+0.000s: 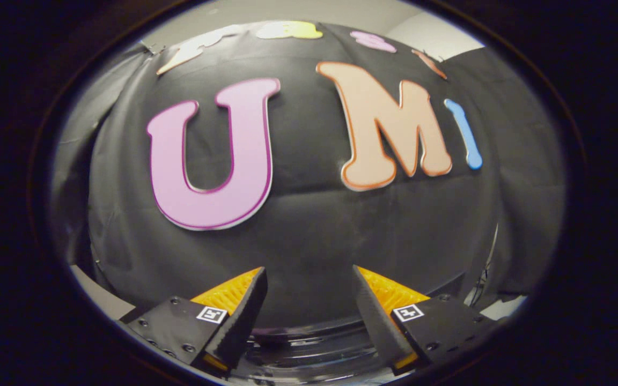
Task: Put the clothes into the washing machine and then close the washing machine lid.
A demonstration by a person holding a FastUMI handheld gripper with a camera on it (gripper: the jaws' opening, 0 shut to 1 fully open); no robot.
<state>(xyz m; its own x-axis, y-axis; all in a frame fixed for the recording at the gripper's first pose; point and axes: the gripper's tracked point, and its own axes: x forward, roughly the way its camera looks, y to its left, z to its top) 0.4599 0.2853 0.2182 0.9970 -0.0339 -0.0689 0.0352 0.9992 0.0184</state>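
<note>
My gripper (309,279) stands open, its two fingers wide apart with nothing between them. It points at the black cloth wall of the booth. Just below and between the fingers I see a dark, glossy curved surface (309,343), which looks like the rim or lid of the washing machine; I cannot tell whether the lid is up or down. The clothes are out of sight here.
The black cloth wall (309,236) hangs close ahead. A pale surface (100,297) shows low on the left. On the right, thin cables (487,271) hang beside the cloth, with another pale patch below them.
</note>
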